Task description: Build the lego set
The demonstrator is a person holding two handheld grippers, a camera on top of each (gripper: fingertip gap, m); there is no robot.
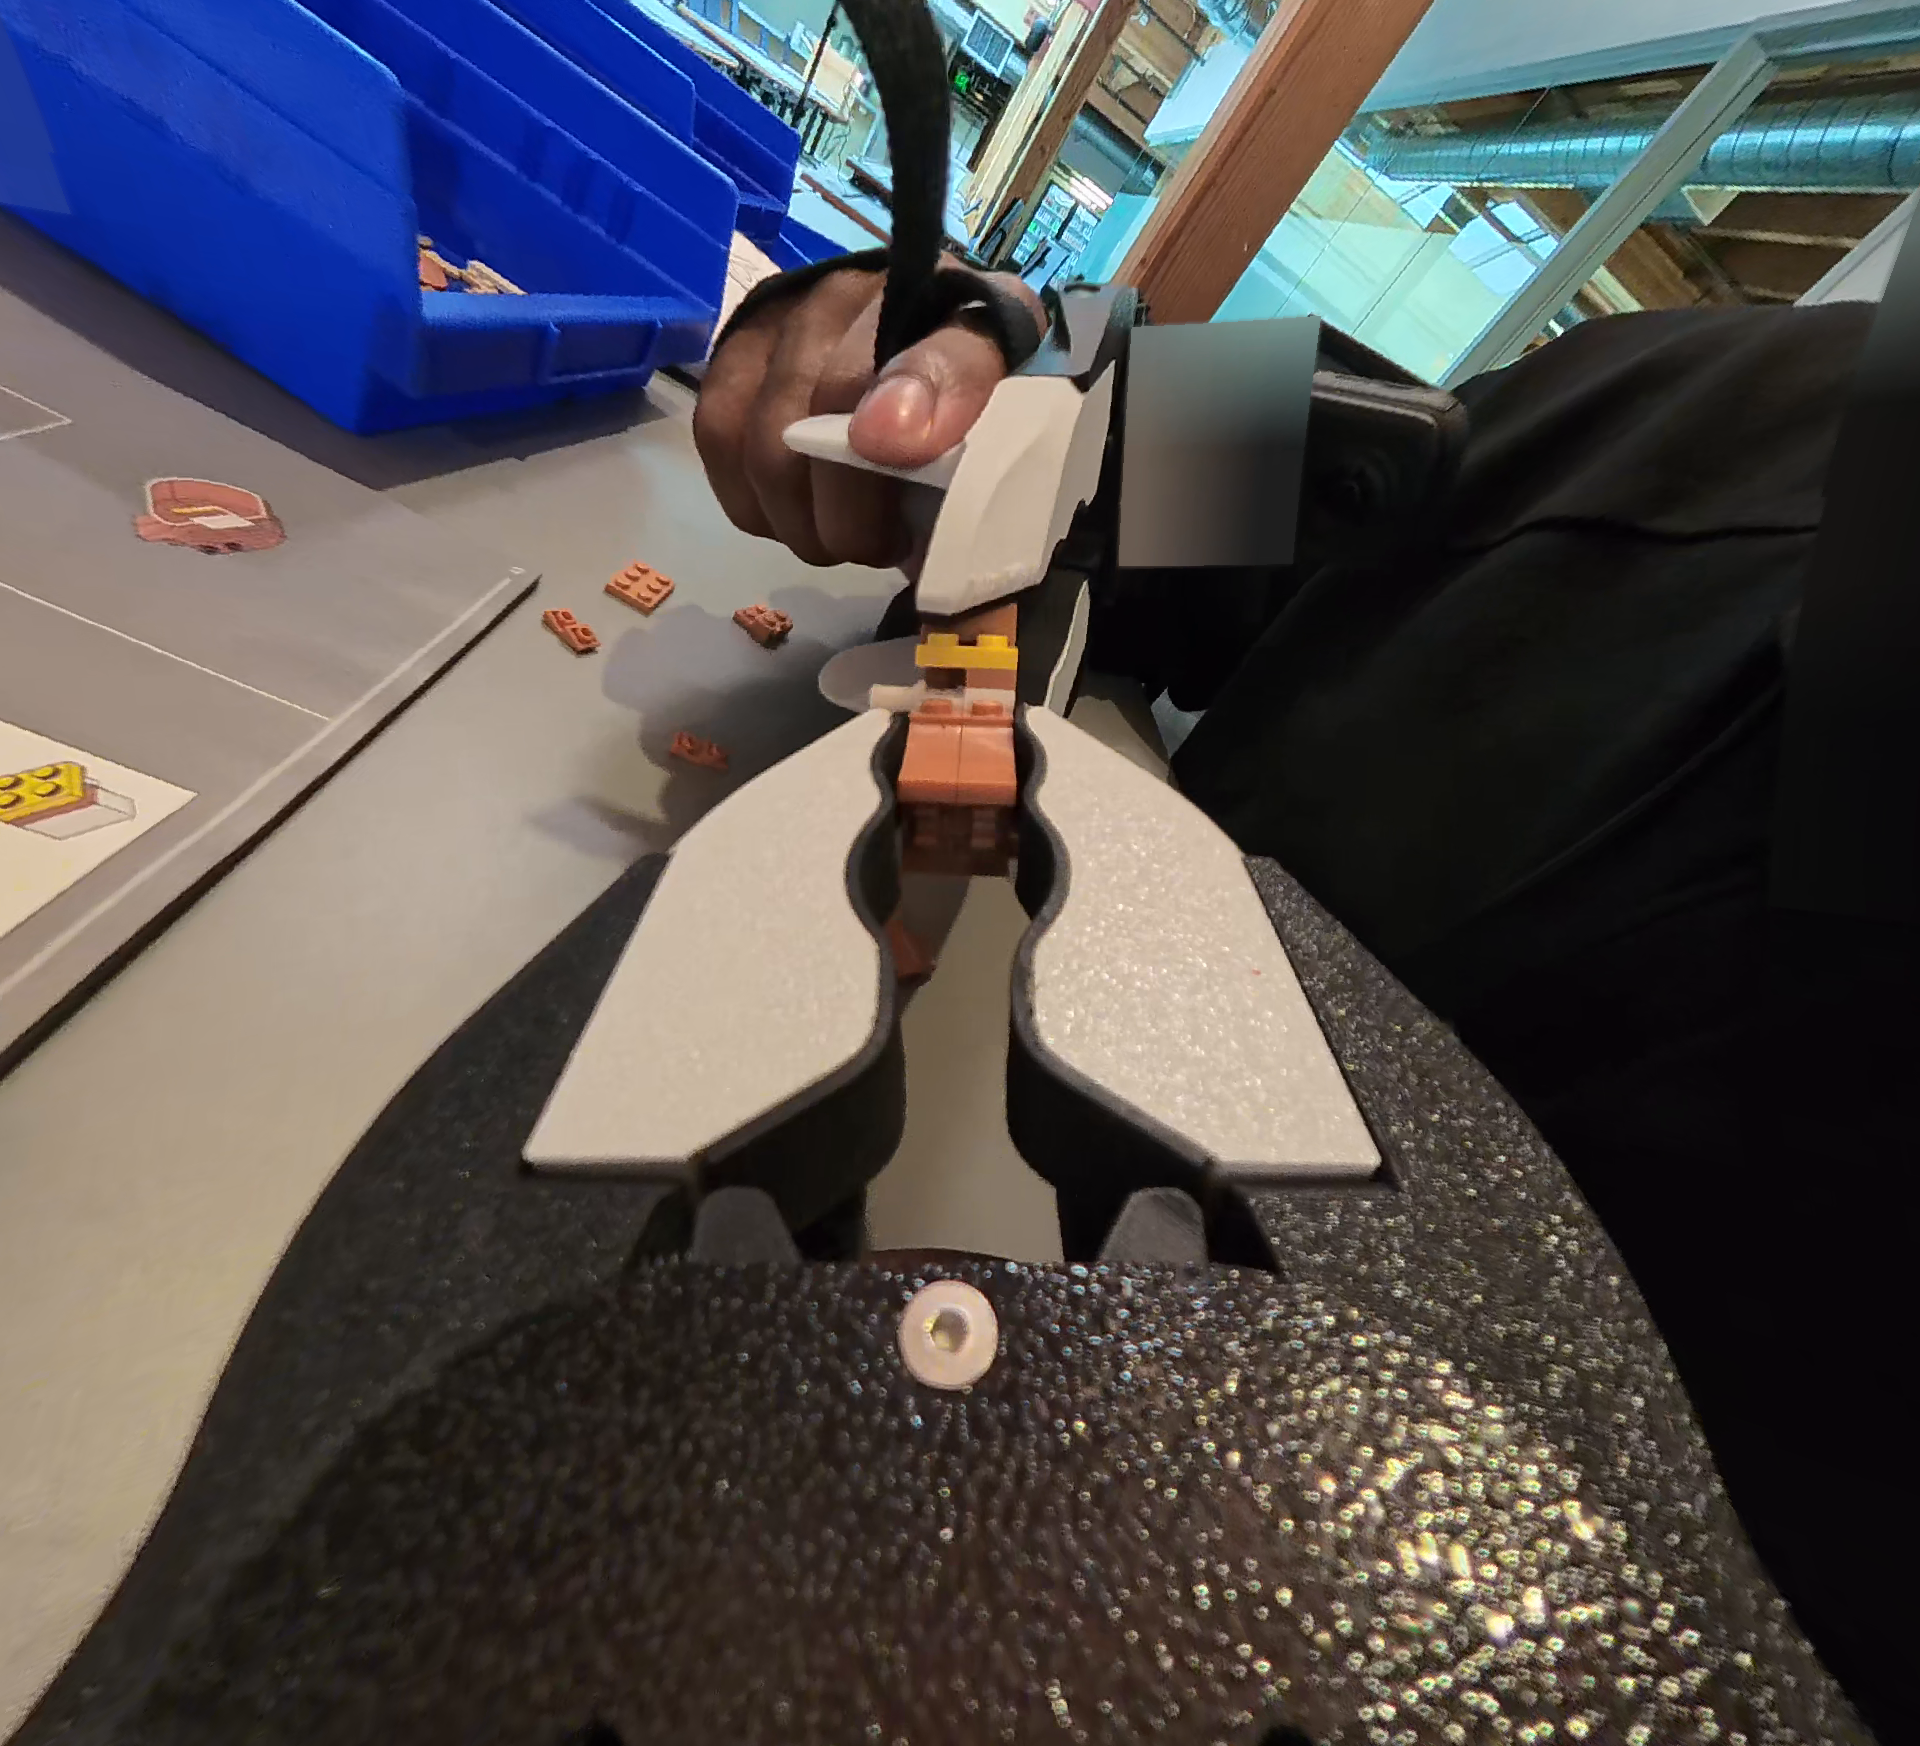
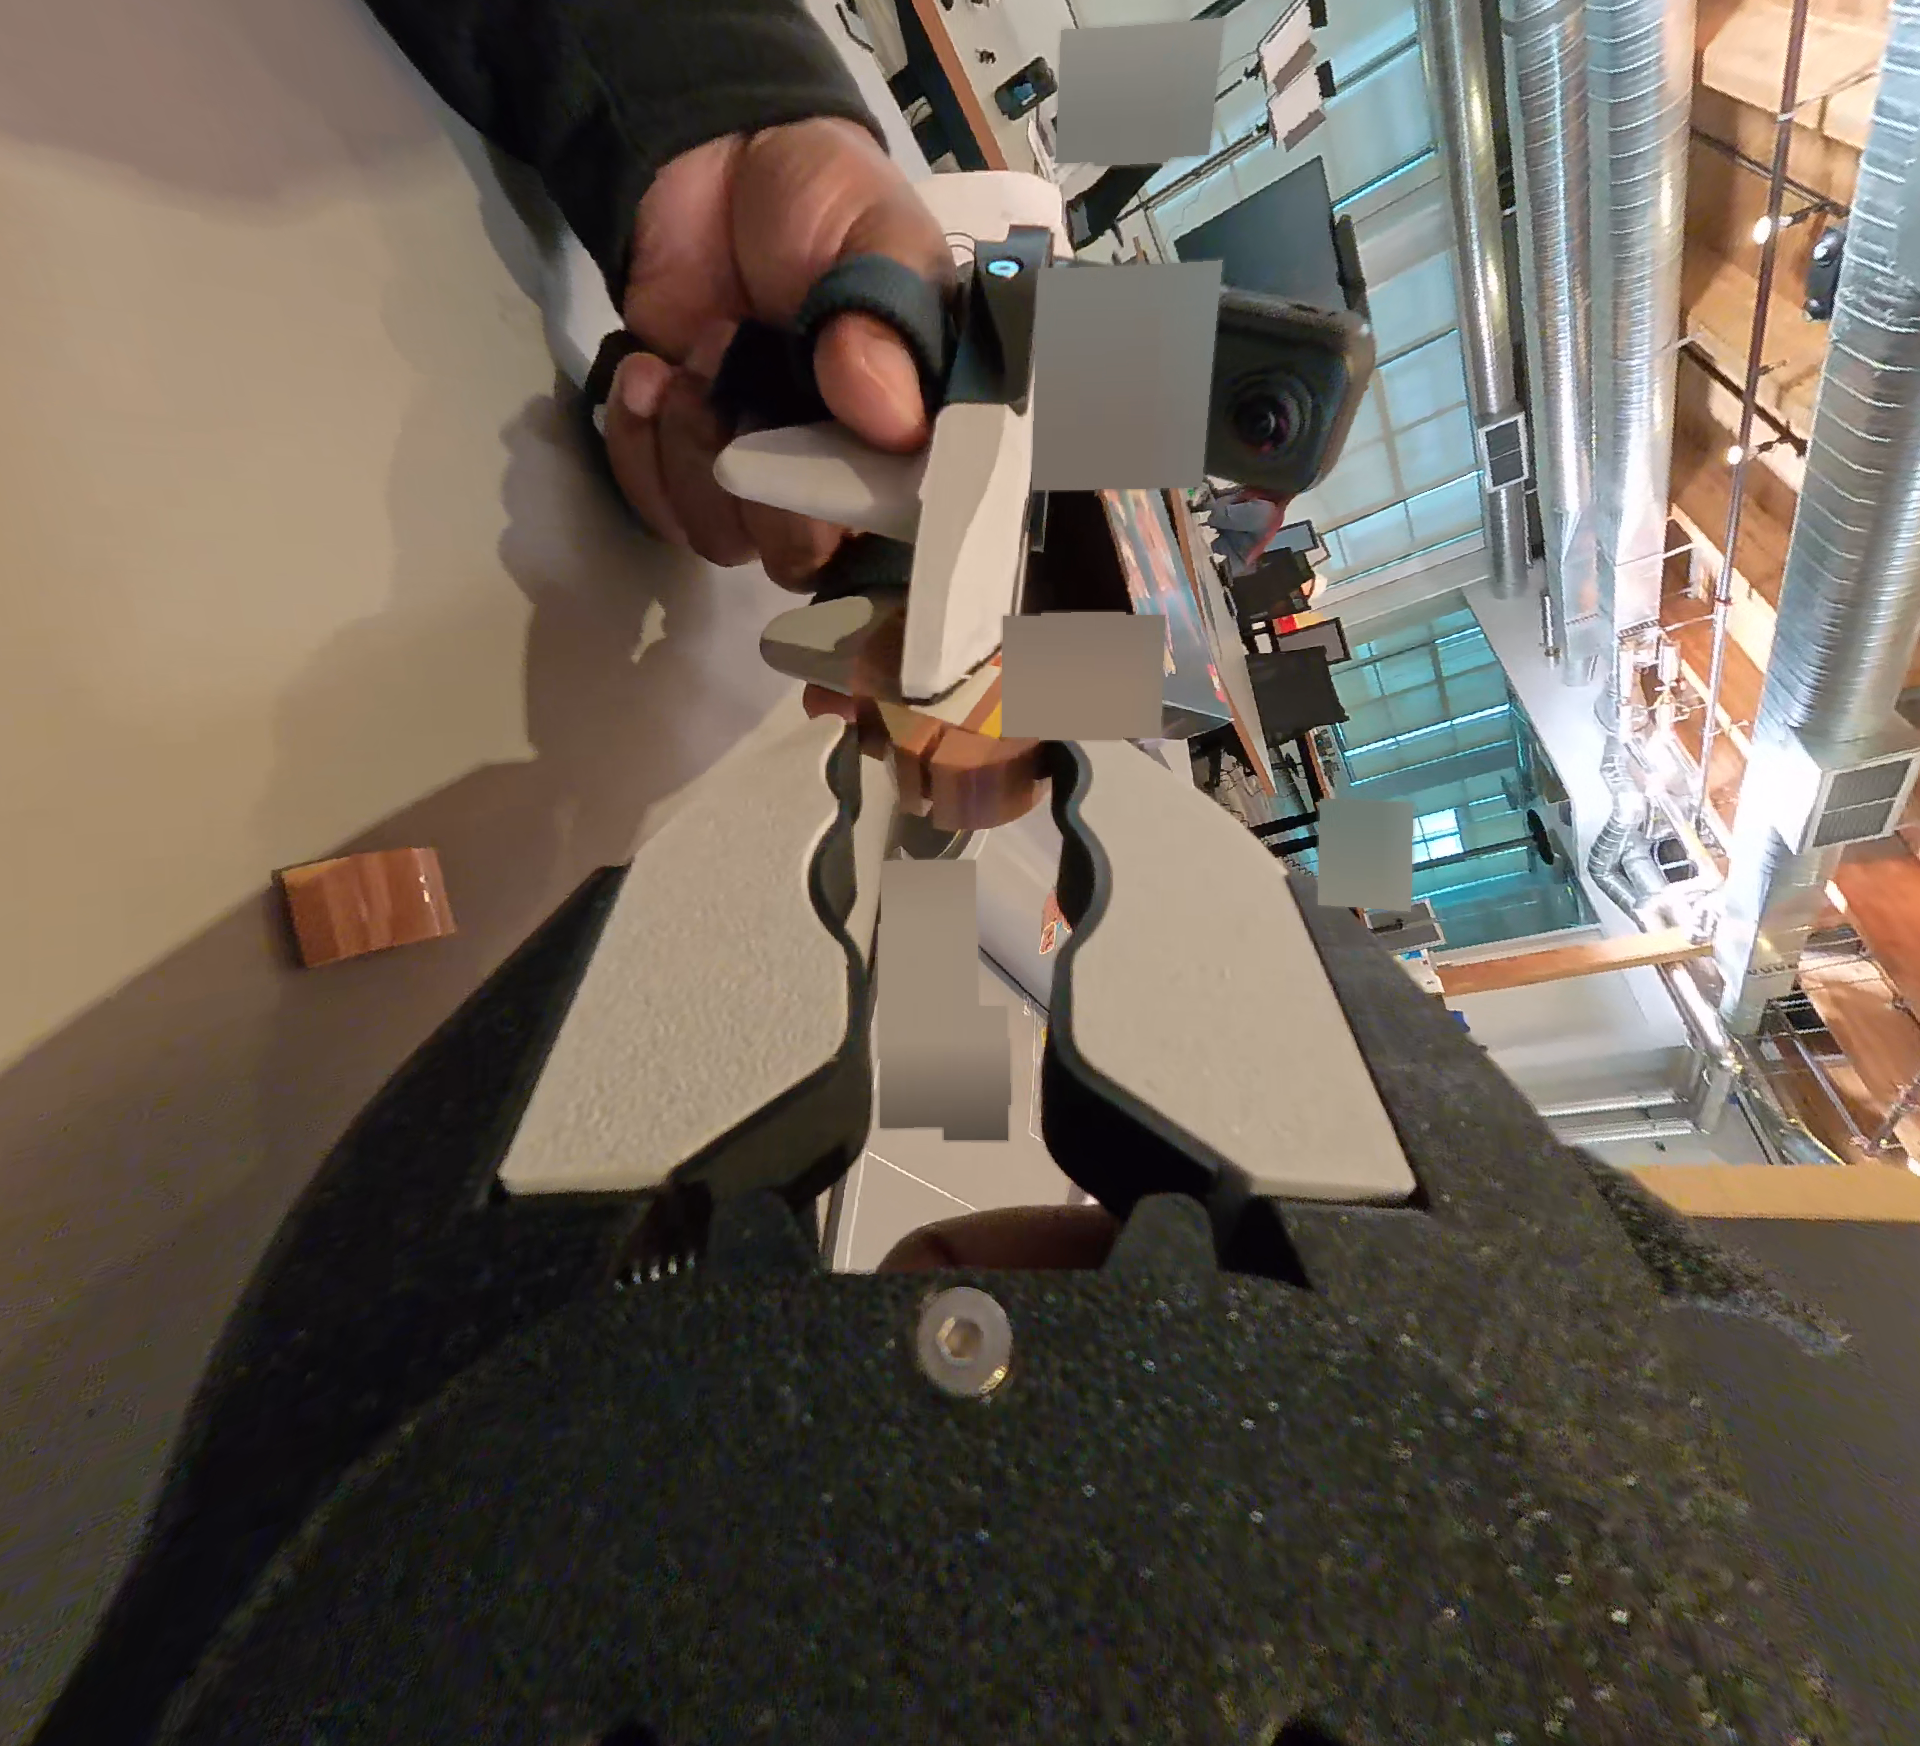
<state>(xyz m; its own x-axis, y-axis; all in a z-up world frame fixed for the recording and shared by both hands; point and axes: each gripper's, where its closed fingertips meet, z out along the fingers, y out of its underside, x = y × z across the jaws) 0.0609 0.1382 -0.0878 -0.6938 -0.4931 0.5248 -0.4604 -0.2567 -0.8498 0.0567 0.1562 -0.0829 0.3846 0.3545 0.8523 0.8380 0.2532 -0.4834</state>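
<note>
My left gripper (image 1: 956, 740) is shut on a small brown brick assembly (image 1: 954, 771) and holds it above the grey table (image 1: 312, 1073). A yellow brick (image 1: 964, 654) and a small white piece sit on the assembly's far end. The right gripper's white finger (image 1: 987, 543) comes down onto that far end from above. In the right wrist view my right gripper (image 2: 956, 761) has its fingertips on either side of the same assembly (image 2: 966, 787), which fills the span between the pads. The left gripper's finger (image 2: 956, 574) meets the assembly from the far side.
Blue bins (image 1: 416, 138) stand at the back left. Several small brown plates (image 1: 639, 584) lie on the table beside a printed sheet (image 1: 260, 636). A brown curved piece (image 2: 364, 907) lies on the table to the left. Hands and dark sleeves (image 1: 1507, 709) are close by.
</note>
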